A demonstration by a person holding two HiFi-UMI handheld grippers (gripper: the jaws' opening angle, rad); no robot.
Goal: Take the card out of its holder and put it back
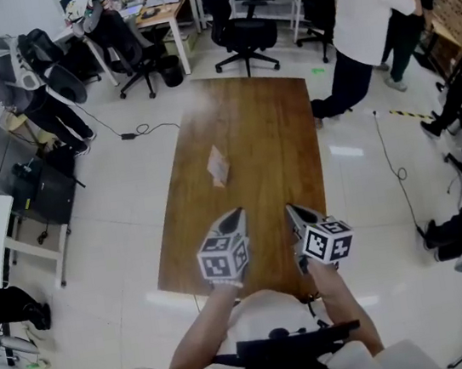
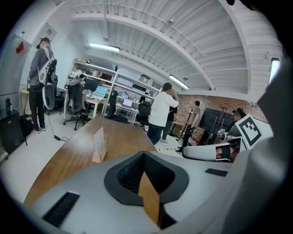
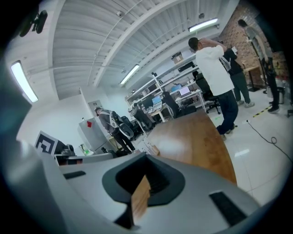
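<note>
Head view: left tongs (image 1: 236, 215) and right tongs (image 1: 292, 211) sit side by side, each pressed together and empty, over the worktop (image 1: 261, 123). The card (image 2: 99, 140) stands in its holder (image 2: 96, 158), well ahead of them.

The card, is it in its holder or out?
In. The card stands upright, slotted in its holder on the wooden table.

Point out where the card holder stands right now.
In the head view the card holder stands near the middle of the wooden table, slightly left of centre, beyond the left gripper and right gripper.
</note>
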